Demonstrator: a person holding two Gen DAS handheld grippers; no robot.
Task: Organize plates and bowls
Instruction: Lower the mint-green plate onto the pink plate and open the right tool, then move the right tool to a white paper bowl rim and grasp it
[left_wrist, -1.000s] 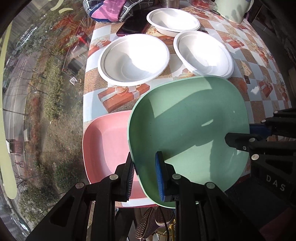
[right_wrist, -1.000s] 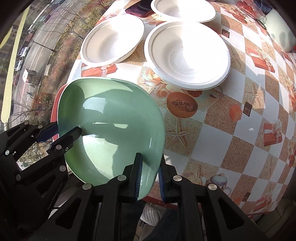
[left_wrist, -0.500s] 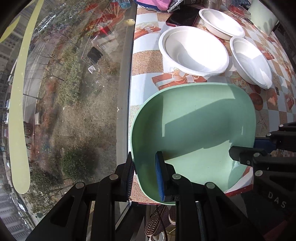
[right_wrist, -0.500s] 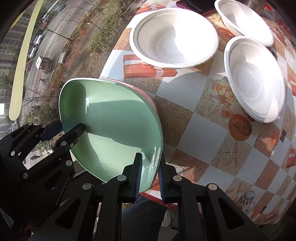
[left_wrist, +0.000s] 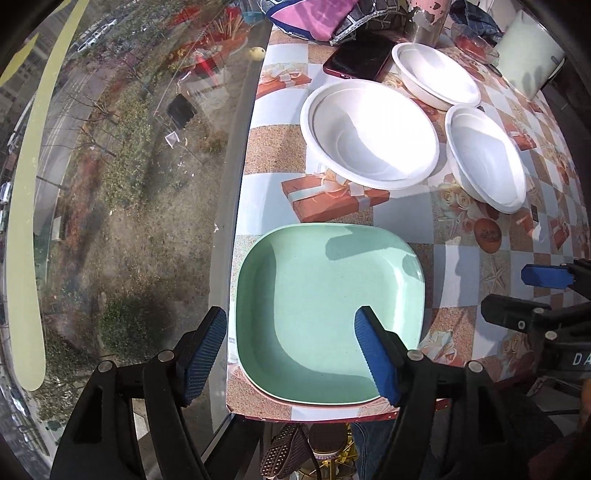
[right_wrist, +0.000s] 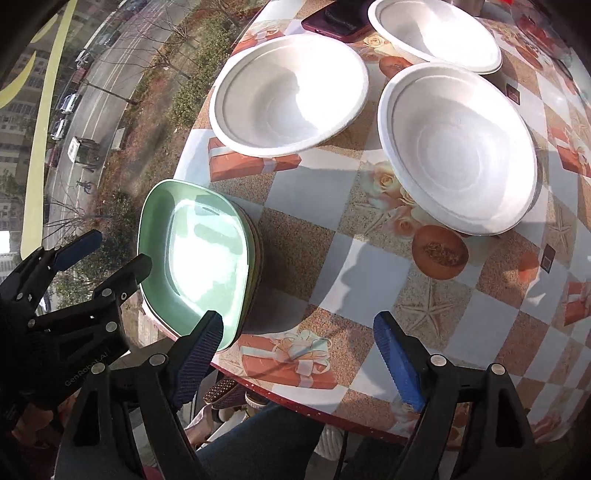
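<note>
Resting flat — green plate (left_wrist: 325, 295), squarish, glossy.

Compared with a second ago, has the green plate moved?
Yes. The green plate came down at the table's near corner, onto the pink plate, stacked flat. Both claws have just opened and released it.

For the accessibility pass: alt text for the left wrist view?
A green plate sits stacked on a pink plate at the table corner, released, under the open left gripper. Three white bowls sit beyond; the right gripper shows at right.
</note>
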